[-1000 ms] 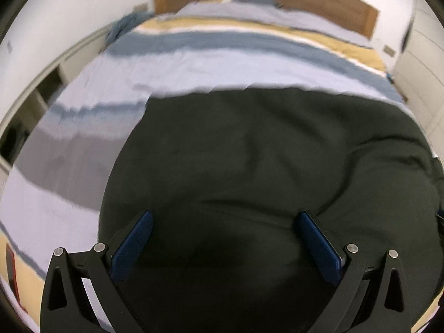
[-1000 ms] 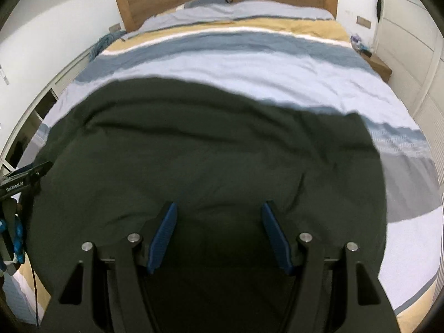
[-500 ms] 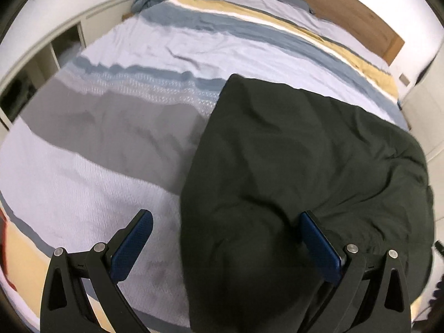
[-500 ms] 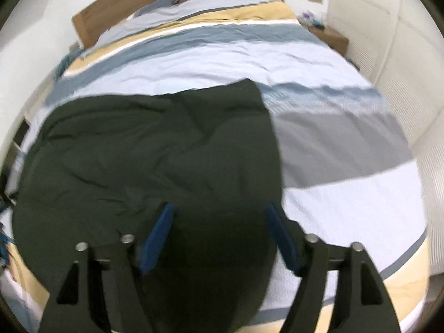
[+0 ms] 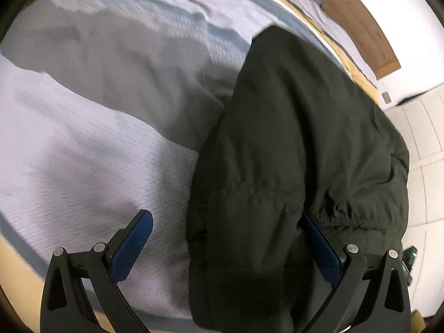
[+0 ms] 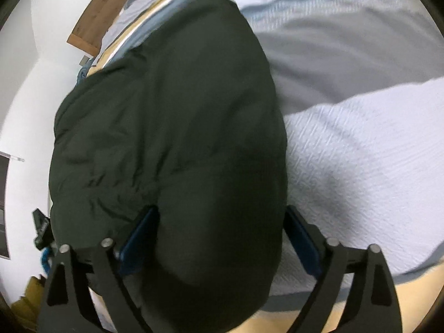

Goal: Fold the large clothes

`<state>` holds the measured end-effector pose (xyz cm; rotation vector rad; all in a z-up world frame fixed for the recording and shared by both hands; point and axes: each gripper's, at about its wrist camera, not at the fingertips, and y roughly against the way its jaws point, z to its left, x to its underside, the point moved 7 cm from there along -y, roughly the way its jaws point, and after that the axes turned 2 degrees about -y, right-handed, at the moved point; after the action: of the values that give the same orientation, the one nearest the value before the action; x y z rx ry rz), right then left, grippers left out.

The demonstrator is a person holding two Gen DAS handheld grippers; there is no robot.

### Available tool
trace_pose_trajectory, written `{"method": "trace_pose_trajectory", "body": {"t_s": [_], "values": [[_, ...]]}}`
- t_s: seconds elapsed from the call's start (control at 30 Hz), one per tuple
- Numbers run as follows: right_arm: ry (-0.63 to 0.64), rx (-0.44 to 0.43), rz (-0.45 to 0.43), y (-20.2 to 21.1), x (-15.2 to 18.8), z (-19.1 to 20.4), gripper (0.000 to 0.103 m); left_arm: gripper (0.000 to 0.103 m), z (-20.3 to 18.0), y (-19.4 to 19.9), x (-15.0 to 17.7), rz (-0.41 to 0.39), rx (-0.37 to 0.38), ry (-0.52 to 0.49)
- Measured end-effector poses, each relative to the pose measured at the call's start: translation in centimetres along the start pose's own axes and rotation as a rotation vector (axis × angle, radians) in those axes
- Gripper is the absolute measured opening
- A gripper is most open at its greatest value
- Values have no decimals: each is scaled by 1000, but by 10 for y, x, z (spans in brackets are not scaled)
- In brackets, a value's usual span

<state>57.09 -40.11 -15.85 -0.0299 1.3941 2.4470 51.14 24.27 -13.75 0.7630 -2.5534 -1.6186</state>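
Dark green garment (image 5: pixel 299 144) now swung from broad spread to a narrower lengthwise bulk on the striped bedspread (image 5: pixel 83 138), right gripper (image 6: pixel 222 238) jaws just widening, fabric loose between them, left gripper (image 5: pixel 227 238) spread wide, cloth against one pad, wooden headboard (image 5: pixel 358 19) beyond.

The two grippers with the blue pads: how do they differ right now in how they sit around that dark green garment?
The left gripper has the dark green garment against only one pad, while its other pad hangs over the bare striped bedspread. The right gripper straddles the garment, cloth filling the whole gap; its jaws have just been opening. Both stand wide open, black-framed, pointing down at the bed.
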Motion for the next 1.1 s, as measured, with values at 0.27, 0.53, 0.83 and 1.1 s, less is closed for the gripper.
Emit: {"method": "trace_pose_trajectory", "body": {"t_s": [0.27,0.53,0.83,1.1], "values": [[-52,-168,123,-51,-4,-3,103,102,-13,-53,-9,150,260,18],[-69,-361,108,-68,-7,8,103,102,-28,-74,-7,194,371,19],[-37,-382,90,-82,-4,26,103,62,-54,-77,3,142,369,5],[-25,-414,85,-79,-5,60,48,27,-95,-59,15,86,423,-5]]}}
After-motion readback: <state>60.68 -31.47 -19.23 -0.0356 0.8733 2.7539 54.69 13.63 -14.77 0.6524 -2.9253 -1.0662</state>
